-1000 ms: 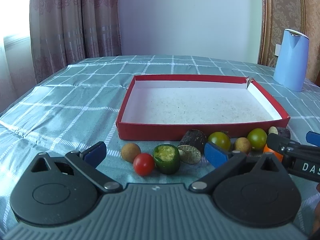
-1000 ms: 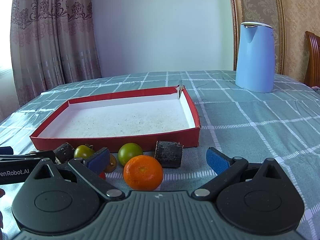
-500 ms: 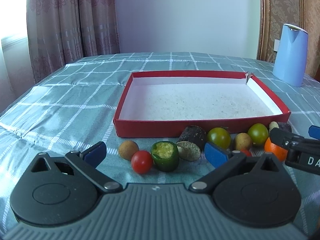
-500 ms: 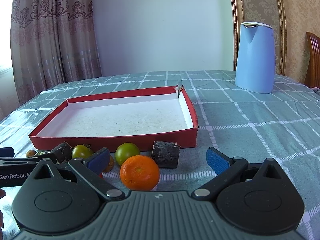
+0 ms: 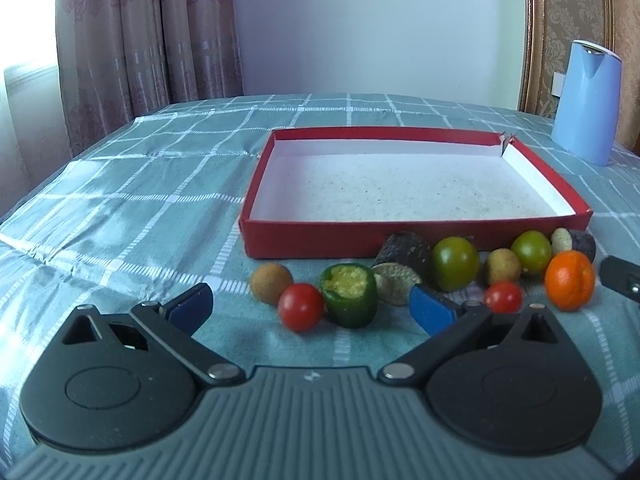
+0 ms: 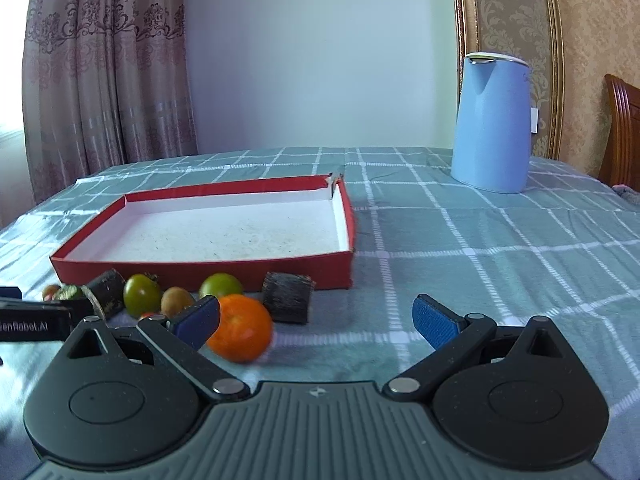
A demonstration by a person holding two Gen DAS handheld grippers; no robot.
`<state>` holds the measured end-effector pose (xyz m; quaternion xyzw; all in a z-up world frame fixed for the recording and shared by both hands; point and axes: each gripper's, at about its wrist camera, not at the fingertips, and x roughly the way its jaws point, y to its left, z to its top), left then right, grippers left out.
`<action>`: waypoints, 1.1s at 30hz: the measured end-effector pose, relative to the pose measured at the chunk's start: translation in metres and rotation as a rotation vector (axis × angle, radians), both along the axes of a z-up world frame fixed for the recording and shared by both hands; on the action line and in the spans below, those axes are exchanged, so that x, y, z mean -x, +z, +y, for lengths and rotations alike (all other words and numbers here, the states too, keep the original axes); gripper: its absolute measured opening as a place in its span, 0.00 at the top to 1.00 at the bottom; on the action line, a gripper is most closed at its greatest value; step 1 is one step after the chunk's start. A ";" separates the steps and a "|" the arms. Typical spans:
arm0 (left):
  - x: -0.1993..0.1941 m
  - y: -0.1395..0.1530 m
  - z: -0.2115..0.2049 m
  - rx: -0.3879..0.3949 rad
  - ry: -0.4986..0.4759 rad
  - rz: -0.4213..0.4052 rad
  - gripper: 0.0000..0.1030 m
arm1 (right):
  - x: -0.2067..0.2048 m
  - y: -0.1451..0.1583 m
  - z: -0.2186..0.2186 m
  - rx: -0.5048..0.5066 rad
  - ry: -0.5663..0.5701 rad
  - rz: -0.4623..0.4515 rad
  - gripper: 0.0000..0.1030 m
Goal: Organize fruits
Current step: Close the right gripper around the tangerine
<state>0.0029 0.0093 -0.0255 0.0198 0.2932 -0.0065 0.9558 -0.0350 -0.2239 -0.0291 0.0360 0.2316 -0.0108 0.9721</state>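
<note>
- I see the fruits in a row on the checked teal cloth (image 5: 132, 216), all just in front of the near wall of the shallow red cardboard box with a white inside (image 5: 412, 232).
- In front of the box's left part lie a small round tan fruit (image 5: 272, 282), a small red tomato (image 5: 301, 306) and a cut green pepper piece with a yellow middle (image 5: 350, 294).
- In front of the box's middle sit a dark rough chunk (image 5: 404, 251), a pale flat slice (image 5: 394, 282) and a round green tomato (image 5: 455, 263).
- In front of the box's right part I see a second tan fruit (image 5: 502, 267), a second red tomato (image 5: 503, 297), a second green tomato (image 5: 531, 251), a round orange mandarin (image 5: 569, 280) and a dark purple chunk with a pale cut end (image 5: 576, 242).
- The box has nothing in it.
- My left gripper (image 5: 310, 306) has its blue pads spread wide apart and holds nothing; the red tomato and the pepper piece lie between them.
- My right gripper (image 6: 316, 322) is also spread wide and holds nothing; the mandarin (image 6: 241, 328) sits by its left pad.
- A tall light blue jug (image 6: 492, 122) stands on the cloth, well behind the box's right far corner.
</note>
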 end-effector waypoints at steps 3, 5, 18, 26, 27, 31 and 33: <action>-0.001 -0.003 0.003 0.012 0.000 0.008 0.00 | 0.002 -0.002 0.000 -0.011 0.033 0.004 0.00; 0.000 -0.004 0.004 0.015 -0.005 0.009 0.00 | 0.000 -0.002 0.006 0.002 0.062 0.009 0.00; 0.008 -0.006 0.033 0.044 0.030 -0.008 0.00 | -0.038 -0.014 0.033 -0.016 0.166 0.131 0.53; 0.012 -0.003 0.036 0.059 -0.024 -0.035 0.00 | -0.039 -0.014 0.029 -0.053 0.176 0.122 0.58; 0.014 -0.001 0.034 0.064 -0.051 -0.043 0.00 | -0.039 -0.015 0.028 -0.055 0.177 0.123 0.58; 0.018 0.002 0.028 0.010 -0.095 -0.088 0.00 | -0.039 -0.015 0.028 -0.052 0.177 0.123 0.58; 0.015 0.004 0.032 -0.015 -0.117 -0.095 0.00 | -0.039 -0.015 0.028 -0.055 0.177 0.123 0.58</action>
